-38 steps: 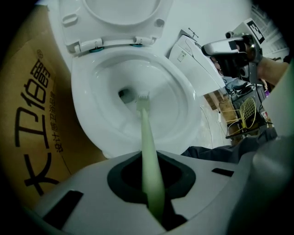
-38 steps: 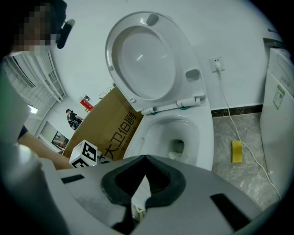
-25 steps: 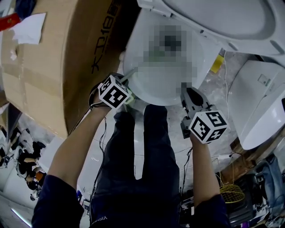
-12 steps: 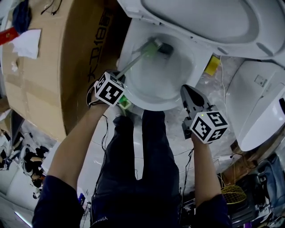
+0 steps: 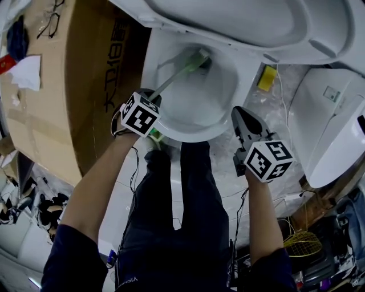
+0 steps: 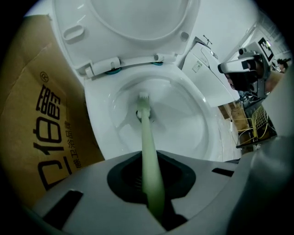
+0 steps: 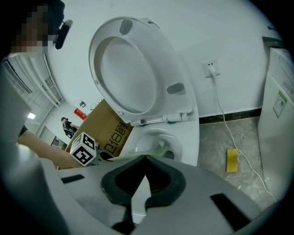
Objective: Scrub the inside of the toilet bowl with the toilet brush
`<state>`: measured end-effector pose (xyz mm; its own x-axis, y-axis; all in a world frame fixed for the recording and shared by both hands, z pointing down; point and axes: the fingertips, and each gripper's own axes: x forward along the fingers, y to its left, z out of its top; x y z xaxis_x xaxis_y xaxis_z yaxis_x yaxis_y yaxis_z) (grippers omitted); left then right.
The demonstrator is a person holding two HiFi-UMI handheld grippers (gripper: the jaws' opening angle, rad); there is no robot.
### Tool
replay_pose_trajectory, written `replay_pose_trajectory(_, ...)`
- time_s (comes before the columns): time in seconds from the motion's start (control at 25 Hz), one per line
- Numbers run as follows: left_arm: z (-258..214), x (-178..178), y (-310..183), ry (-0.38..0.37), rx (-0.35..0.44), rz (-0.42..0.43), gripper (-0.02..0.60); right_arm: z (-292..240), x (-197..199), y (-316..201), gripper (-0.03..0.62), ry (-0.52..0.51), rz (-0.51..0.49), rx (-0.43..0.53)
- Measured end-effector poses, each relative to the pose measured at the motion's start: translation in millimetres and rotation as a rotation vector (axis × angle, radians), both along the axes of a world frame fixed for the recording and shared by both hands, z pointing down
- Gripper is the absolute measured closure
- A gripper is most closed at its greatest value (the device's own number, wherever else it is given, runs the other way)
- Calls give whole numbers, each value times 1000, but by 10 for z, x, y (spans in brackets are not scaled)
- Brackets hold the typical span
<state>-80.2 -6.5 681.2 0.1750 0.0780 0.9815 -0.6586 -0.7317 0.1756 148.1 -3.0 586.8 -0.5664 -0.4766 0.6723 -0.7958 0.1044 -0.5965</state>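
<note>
The left claw (image 5: 151, 97) is clamped on the pale green handle of the toilet brush (image 5: 177, 71), and the left gripper view shows that handle pinched between its dark pads (image 6: 126, 176) and running straight up the middle of the frame, in line with the claw's own axis. In the head view the brush's long axis slants from the claw at the bowl's lower left rim up and to the right, with the bristle head (image 5: 200, 56) down inside the toilet bowl (image 5: 219, 97), at or just beside the dark drain opening (image 5: 206, 61) near the top of the frame. The seat (image 5: 245, 17) is raised out of the way. The right claw (image 5: 240, 112) hangs outside the bowl's lower right rim with its jaws drawn together on nothing, so the left hand alone works the brush. The scrubbing looks to be under way, and the next stroke likely means swinging the head away from the drain, along the white wall toward the bottom of the frame, pivoting about the left claw. A cardboard box (image 5: 74, 85) stands close on the left.
</note>
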Motion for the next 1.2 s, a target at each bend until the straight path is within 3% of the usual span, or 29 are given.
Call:
replay_pose_trajectory(0.6, 0, 491, 307, 65, -15, 84, 532, -46, 293, 404, 589, 21, 92, 2)
replay_pose_trajectory(1.2, -95, 430, 841, 113, -36, 153, 532, -119, 14, 838, 589, 30, 115, 5)
